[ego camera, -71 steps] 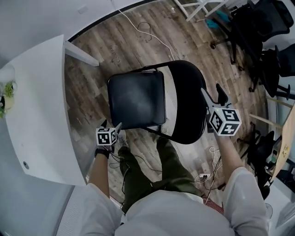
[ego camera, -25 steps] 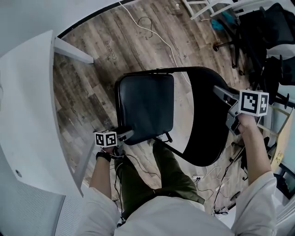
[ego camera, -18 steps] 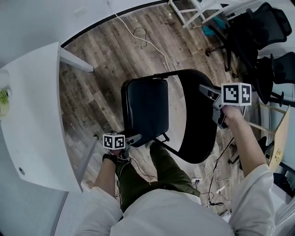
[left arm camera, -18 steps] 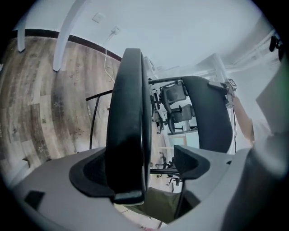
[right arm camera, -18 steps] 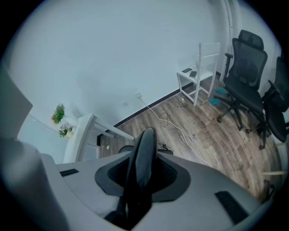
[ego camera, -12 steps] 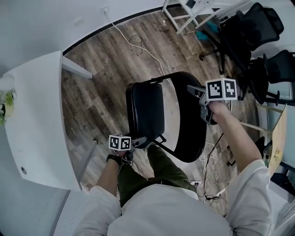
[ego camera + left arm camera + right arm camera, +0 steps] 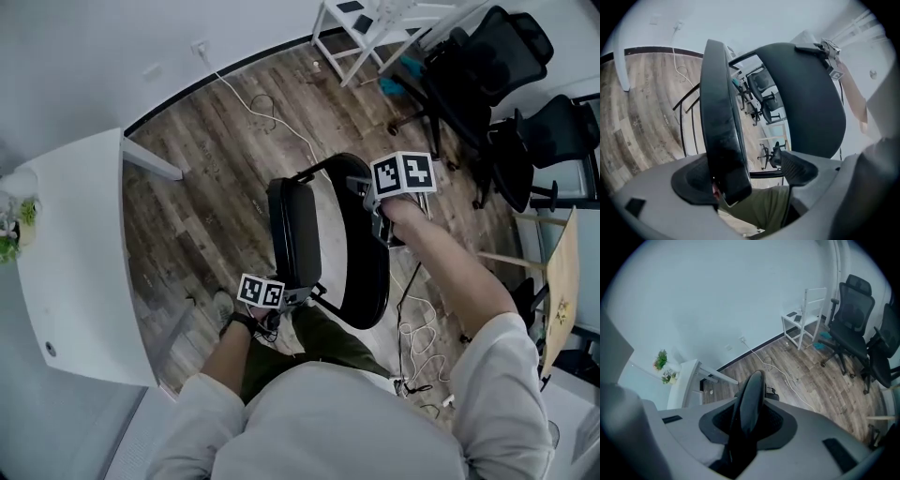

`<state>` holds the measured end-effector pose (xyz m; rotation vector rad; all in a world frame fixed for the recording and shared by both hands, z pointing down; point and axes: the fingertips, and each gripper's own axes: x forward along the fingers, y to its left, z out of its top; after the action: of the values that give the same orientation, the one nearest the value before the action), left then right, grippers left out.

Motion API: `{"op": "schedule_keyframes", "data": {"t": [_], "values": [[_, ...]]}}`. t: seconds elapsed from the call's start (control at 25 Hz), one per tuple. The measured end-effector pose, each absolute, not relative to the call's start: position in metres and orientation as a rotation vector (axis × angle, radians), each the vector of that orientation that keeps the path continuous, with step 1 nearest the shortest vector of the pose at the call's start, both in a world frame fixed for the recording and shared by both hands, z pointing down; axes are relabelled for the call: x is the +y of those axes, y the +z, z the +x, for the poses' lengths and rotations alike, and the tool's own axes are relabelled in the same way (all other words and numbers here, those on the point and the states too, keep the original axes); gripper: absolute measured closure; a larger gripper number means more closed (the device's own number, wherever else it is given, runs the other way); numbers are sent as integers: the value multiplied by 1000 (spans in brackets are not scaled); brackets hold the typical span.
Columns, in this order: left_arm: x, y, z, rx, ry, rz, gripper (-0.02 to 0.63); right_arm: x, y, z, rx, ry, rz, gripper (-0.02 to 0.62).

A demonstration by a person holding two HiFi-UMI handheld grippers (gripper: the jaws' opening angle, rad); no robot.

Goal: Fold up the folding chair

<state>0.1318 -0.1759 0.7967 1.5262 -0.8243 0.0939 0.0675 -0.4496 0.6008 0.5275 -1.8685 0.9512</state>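
Wood-plank floor (image 7: 211, 155), white wall along the top. White table (image 7: 80, 281) at left, a small plant (image 7: 13, 225) on its far corner. Two black office chairs (image 7: 487, 70) at upper right, with a white stand (image 7: 361, 28) beside them.

Folding chair (image 7: 364, 277), black, stands on the floor just in front of the person's legs, between the table and the office chairs. It is partly folded: the seat (image 7: 294, 230) is tipped up almost vertical and shows edge-on from the head view, close to the backrest (image 7: 750, 397) but with a gap between them.

Right gripper (image 7: 364, 187) is at the top edge of the backrest. Its jaws have just been closing, and in the right gripper view the backrest edge fills the space between them, pads pressed on both sides — a firm grip.

Left gripper (image 7: 300, 296) is at the near, lower edge of the seat. Its jaws stand apart; the seat edge lies between them against the left-hand jaw, clear of the other — no clamp.

A white cable (image 7: 272, 108) trails across the floor from the wall.
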Motion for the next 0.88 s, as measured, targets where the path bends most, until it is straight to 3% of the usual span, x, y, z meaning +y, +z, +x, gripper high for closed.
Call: {"op": "schedule_keyframes", "data": {"t": [0.88], "values": [[-204, 777, 228, -549, 702, 1914, 176, -459, 588, 87, -1847, 974, 544, 474]]}}
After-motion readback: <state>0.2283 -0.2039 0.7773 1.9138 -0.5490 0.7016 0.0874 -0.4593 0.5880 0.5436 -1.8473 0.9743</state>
